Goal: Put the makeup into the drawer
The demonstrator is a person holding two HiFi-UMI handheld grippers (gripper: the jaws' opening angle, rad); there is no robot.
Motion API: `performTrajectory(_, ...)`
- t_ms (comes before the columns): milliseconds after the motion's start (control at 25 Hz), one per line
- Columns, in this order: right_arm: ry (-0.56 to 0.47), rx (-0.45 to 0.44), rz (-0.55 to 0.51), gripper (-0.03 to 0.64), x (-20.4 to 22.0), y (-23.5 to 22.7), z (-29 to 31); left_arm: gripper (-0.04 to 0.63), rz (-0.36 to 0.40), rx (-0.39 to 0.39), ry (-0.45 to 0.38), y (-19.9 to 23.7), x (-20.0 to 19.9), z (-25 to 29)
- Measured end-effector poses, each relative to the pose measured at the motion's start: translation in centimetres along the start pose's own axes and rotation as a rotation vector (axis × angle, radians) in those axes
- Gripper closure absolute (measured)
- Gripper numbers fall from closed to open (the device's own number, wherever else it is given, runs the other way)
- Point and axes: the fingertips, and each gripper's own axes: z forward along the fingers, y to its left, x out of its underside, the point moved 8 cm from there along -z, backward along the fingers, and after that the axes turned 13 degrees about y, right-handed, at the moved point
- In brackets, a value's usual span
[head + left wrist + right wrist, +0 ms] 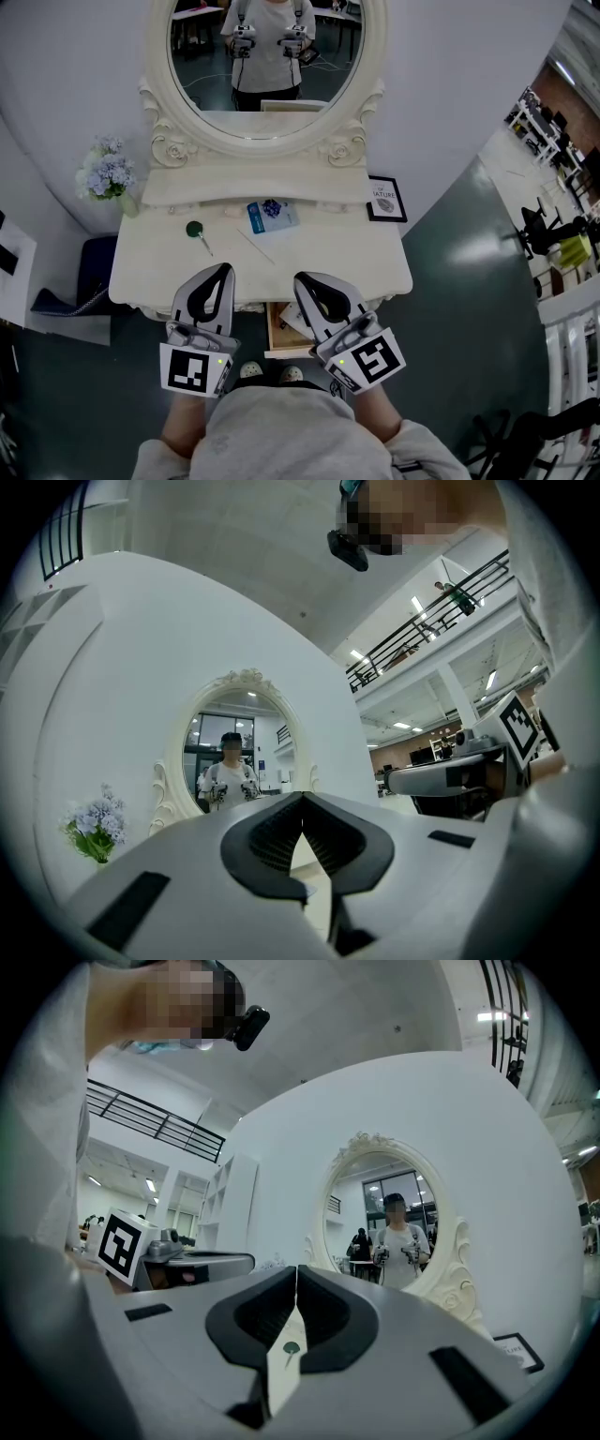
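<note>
Facing the carved cream vanity (342, 255), both hand-held grippers (225, 271) (302, 279) — ribbed pads (272, 841) — sit closed, empty.

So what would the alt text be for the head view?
Seen from above, the shut left gripper and right gripper hover before a white dressing table holding a blue packet and green-tipped stick, its drawer open below.

The head view looks steeply down from in front of the oval mirror (267, 66), over the surface (347, 253). Cameras on the left gripper (223, 272) and right gripper (302, 279) face that mirror level, low and nearer; all three views share it.
</note>
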Motion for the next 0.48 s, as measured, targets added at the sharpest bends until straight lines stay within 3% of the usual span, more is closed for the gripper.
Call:
performTrajectory(320,-0.009,0.002,-0.003,0.595,-0.41,0.11,0.18,0.581,0.005,0.007,0.031,0.21,0.20,-0.13)
performTrajectory(480,-0.015,-0.001,-0.003,0.595,-0.58,0.11,0.31,0.581,-0.007,-0.010,-0.037,0.44,-0.47,0.07)
